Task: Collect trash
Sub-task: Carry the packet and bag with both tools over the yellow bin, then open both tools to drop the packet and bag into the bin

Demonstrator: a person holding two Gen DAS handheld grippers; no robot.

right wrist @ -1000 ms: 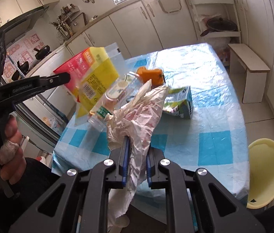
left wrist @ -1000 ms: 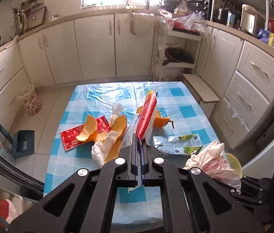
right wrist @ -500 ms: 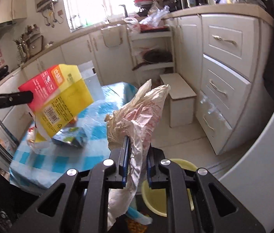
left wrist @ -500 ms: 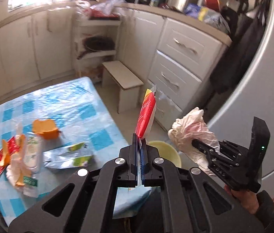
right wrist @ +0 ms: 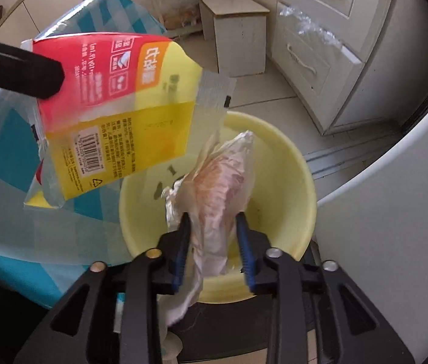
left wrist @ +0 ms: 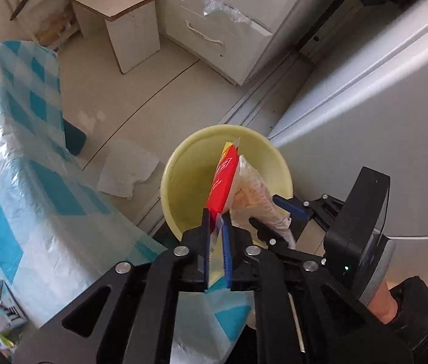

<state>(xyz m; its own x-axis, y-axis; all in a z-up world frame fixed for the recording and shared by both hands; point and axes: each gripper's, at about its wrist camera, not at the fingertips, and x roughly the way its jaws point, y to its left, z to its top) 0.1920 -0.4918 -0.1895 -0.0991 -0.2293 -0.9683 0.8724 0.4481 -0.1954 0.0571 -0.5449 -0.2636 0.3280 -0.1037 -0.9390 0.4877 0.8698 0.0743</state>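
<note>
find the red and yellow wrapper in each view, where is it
Left wrist: red and yellow wrapper at centre, edge-on between the left tongs, over the yellow bin.
Right wrist: upper left, flat side showing, above the bin's left rim.
Shared landmark: the yellow bin.

Pale tiled floor (left wrist: pixel 202 91) lies in daylight. A small white stool (left wrist: pixel 123 21) stands near white drawers (left wrist: pixel 223 27), and a blue-checked tablecloth (left wrist: pixel 16 163) drapes the table
</note>
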